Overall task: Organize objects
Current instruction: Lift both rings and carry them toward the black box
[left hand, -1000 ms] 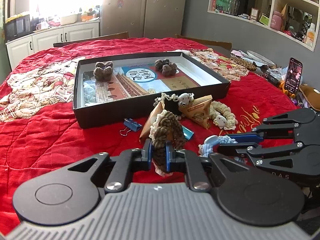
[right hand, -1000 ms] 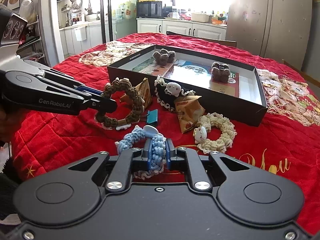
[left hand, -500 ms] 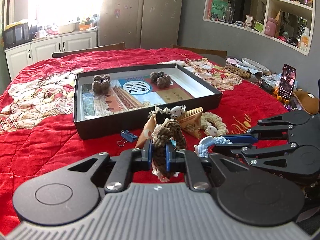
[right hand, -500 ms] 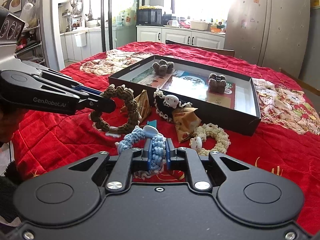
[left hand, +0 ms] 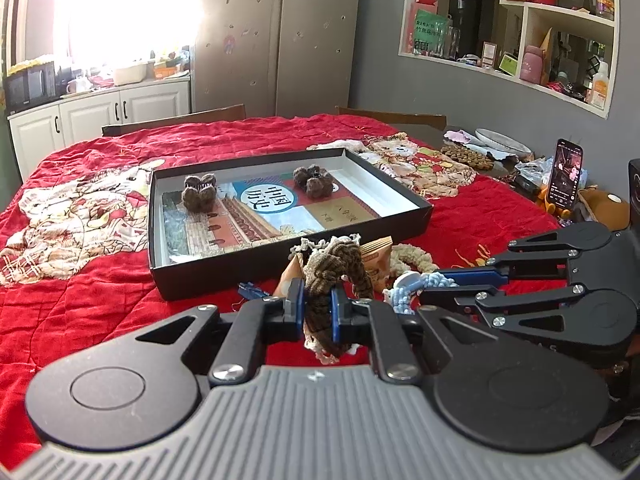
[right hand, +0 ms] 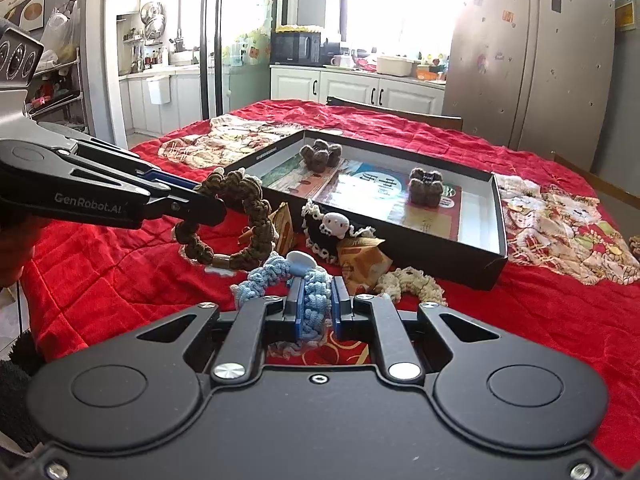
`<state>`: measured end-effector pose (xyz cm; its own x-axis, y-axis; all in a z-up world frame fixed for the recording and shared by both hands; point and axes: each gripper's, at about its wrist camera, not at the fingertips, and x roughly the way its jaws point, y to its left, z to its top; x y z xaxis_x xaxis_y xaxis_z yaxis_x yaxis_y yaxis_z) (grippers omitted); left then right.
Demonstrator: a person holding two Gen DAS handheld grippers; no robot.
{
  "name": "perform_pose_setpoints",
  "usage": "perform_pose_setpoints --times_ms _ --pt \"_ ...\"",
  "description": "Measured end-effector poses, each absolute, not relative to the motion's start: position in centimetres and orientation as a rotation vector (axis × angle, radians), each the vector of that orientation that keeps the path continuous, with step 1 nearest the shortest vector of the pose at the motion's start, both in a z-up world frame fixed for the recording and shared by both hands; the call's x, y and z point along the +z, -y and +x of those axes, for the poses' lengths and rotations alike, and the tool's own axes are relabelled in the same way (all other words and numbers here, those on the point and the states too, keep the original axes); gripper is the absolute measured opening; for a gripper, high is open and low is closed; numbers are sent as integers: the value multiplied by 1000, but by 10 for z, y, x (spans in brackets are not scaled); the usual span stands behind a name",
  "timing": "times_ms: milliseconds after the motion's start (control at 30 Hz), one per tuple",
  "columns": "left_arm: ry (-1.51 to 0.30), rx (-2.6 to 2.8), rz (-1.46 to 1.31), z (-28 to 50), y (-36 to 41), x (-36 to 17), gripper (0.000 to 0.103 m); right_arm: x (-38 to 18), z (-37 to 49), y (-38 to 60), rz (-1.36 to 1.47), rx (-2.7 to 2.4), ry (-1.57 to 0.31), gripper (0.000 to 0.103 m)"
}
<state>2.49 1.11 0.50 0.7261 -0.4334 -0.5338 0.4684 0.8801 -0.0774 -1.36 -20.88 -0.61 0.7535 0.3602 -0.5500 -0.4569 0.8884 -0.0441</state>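
My left gripper (left hand: 316, 300) is shut on a brown crochet scrunchie (left hand: 336, 264), which hangs as a ring above the red cloth (right hand: 248, 216). Just to its right, my right gripper (right hand: 316, 304) is shut on a light blue crochet scrunchie (right hand: 316, 284) with a white charm; that gripper shows from the side in the left wrist view (left hand: 436, 292). Behind both lies a flat black box (left hand: 224, 276) with a printed sheet inside. Two dark brown scrunchies (left hand: 199, 194) (left hand: 313, 179) rest in it.
In front of the box lie a black-and-white scrunchie (right hand: 328, 228) with a white charm, a cream scrunchie (right hand: 412, 284), brown snack packets (right hand: 364, 260) and a blue binder clip (left hand: 250, 292). A phone (left hand: 564, 178) stands among clutter at the table's right edge.
The left gripper has risen a little with the brown scrunchie, and both views have tilted up towards the room. Both grips are unchanged.
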Motion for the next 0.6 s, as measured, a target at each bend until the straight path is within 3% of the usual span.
perform_pose_setpoints --times_ms 600 --pt "-504 -491 83 31 -9 27 16 20 -9 216 -197 411 -492 13"
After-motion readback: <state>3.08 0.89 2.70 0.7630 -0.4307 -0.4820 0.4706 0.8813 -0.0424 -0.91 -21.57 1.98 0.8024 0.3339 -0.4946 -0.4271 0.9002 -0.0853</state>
